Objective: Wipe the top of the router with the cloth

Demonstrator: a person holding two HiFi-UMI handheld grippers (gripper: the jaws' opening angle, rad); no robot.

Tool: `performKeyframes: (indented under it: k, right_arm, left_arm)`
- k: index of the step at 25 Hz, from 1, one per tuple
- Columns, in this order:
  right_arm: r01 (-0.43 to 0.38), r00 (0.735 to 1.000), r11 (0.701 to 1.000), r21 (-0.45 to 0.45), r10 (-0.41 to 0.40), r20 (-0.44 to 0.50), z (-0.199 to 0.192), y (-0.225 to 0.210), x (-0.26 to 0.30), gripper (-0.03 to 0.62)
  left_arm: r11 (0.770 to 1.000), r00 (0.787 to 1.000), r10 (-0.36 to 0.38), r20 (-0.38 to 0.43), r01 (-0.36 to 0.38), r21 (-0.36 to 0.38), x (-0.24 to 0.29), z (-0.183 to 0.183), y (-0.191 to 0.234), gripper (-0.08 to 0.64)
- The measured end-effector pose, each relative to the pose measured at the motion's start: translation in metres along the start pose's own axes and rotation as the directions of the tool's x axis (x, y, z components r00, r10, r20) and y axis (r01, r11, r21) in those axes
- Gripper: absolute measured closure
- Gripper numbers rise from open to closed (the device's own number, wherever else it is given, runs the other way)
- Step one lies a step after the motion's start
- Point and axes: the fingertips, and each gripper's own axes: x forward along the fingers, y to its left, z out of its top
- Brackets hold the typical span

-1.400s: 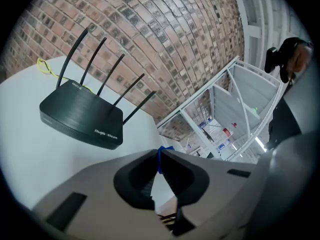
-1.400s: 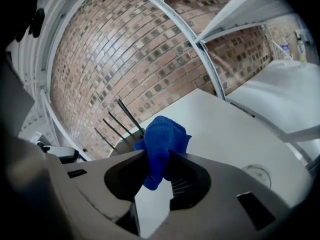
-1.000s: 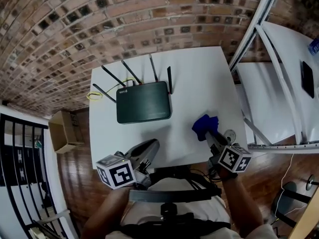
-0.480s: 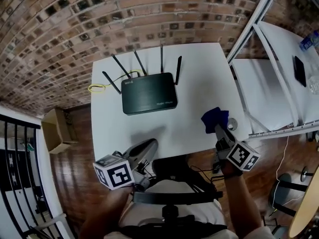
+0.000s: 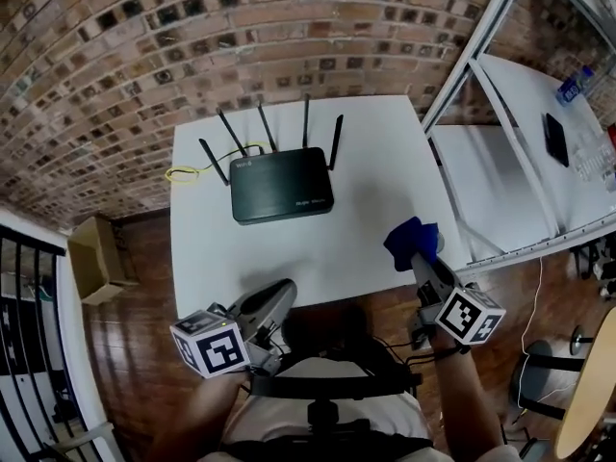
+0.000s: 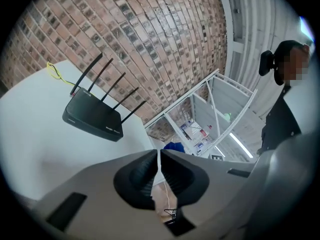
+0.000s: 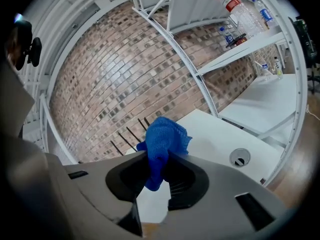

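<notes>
A black router (image 5: 282, 184) with several upright antennas lies on the white table (image 5: 375, 152), towards its back left. The left gripper view shows the router (image 6: 92, 116) ahead and to the left. A bunched blue cloth (image 5: 411, 239) hangs over the table's front right corner, and my right gripper (image 5: 420, 258) is shut on it. In the right gripper view the cloth (image 7: 162, 139) bulges out above the jaws of the right gripper (image 7: 157, 160), hiding most of the router. My left gripper (image 5: 277, 296) hovers at the table's front edge, shut and holding nothing (image 6: 159, 156).
A yellow cable (image 5: 183, 173) loops behind the router. A round cable hole (image 7: 240, 158) sits near the table's right edge. White shelving (image 5: 481, 56) and a side table (image 5: 500, 176) with a dark phone (image 5: 553, 141) stand to the right, a cardboard box (image 5: 82, 258) on the floor to the left.
My right gripper has risen from the tabletop with the blue cloth in it. The left gripper has shifted slightly along the front edge. The router has not moved.
</notes>
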Motion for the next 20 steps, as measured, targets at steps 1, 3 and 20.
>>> performKeyframes:
  k: [1, 3, 20]
  right_arm:
    - [-0.011, 1.000, 1.000, -0.004, 0.011, -0.007, 0.001, 0.001, 0.000, 0.491]
    - [-0.035, 0.999, 0.999, -0.013, 0.035, -0.022, 0.005, 0.004, 0.001, 0.492]
    - [-0.141, 0.987, 0.988, -0.056, 0.136, -0.080, 0.035, -0.028, -0.008, 0.495]
  left_arm:
    - [1.000, 1.000, 0.009, 0.016, -0.009, 0.004, -0.002, 0.002, -0.001, 0.526]
    - [1.000, 0.998, 0.029, 0.049, -0.029, 0.003, -0.004, 0.004, -0.003, 0.526]
    - [0.997, 0.993, 0.082, 0.084, -0.083, 0.004, 0.046, -0.022, -0.048, 0.526]
